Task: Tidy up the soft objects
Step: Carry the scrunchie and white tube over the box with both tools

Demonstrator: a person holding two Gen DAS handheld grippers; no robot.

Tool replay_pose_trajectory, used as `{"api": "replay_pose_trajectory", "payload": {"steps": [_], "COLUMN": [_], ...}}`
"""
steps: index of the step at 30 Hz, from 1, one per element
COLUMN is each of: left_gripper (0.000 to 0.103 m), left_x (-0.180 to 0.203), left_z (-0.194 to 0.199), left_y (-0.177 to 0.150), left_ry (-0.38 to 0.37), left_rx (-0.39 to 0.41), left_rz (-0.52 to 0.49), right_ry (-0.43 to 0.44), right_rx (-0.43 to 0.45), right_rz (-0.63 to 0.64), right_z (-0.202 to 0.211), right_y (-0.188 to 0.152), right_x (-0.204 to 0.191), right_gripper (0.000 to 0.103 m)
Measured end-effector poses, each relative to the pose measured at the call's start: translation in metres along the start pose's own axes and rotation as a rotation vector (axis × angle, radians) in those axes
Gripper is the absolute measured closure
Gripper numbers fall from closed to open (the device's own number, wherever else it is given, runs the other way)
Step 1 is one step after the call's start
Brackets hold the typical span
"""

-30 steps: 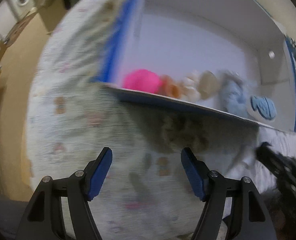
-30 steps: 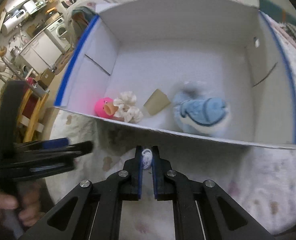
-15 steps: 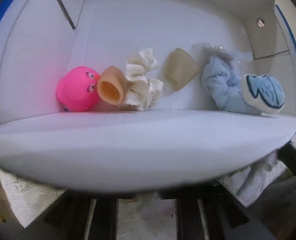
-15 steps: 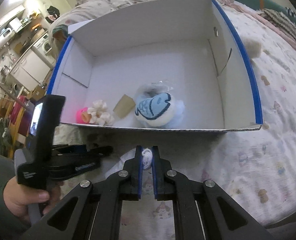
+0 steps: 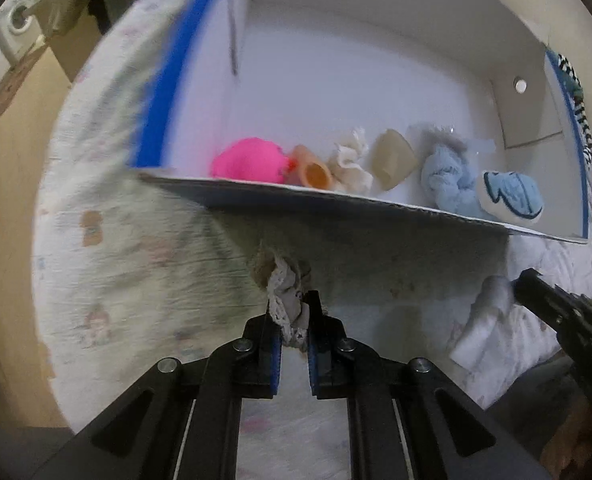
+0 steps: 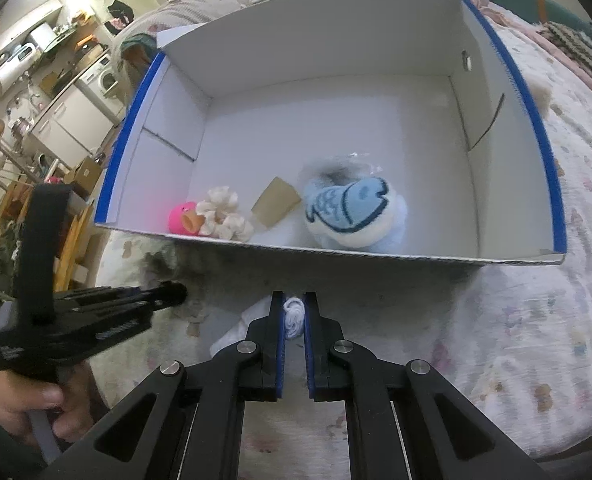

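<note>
Grey lace-edged cloth (image 5: pixel 289 306) sat clamped between the left gripper (image 5: pixel 294 320) jaws; white cloth (image 6: pixel 293 316) was pinched in the right gripper (image 6: pixel 293 312), near the box (image 6: pixel 376 250).

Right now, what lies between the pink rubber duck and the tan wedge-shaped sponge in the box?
A cream ruffled scrunchie sits between pink rubber duck and tan wedge-shaped sponge, clearest in the right wrist view.

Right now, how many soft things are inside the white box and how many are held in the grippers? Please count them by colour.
Inside the box:
Pink: 1, the duck
Cream: 1, the scrunchie
Tan: 1, the sponge piece
Blue and white: 1, the fish toy
Held:
Grey: 1, lace cloth in the left gripper
White: 1, cloth in the right gripper
Total: 6
</note>
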State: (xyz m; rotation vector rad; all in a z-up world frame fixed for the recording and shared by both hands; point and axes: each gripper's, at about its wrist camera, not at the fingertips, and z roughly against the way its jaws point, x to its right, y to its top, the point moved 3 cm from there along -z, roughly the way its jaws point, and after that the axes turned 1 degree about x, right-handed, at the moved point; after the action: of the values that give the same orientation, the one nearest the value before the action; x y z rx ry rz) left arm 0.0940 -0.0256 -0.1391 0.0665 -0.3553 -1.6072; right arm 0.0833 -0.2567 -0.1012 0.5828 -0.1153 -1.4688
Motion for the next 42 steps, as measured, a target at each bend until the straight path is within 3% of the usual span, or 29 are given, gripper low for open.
{"api": "replay_pose_trajectory", "payload": {"steps": [11, 26, 34, 42], "left_gripper": [0.093, 0.093, 0.093, 0.093], "left_x": [-0.016, -0.021, -0.013, 0.001], "left_z": [0.039, 0.052, 0.093, 0.145], "left_y": [-0.019, -0.031, -0.028, 0.004], "left_ry": [0.048, 0.109, 0.077, 0.069], "left_rx": [0.07, 0.111, 0.188, 0.336], "left_rz": [0.019, 0.071, 0.076, 0.025], "right_ry": [0.016, 0.019, 0.072, 0.103], "right_rx": [0.028, 0.074, 0.151, 0.253], "right_rz": [0.017, 0.007, -0.021, -0.022], "right_z": [0.01, 0.027, 0.049, 0.074], "right_y": [-0.003, -0.004, 0.001, 0.014], "right_x": [-0.009, -0.008, -0.009, -0.012], "right_gripper": [0.093, 0.093, 0.093, 0.093]}}
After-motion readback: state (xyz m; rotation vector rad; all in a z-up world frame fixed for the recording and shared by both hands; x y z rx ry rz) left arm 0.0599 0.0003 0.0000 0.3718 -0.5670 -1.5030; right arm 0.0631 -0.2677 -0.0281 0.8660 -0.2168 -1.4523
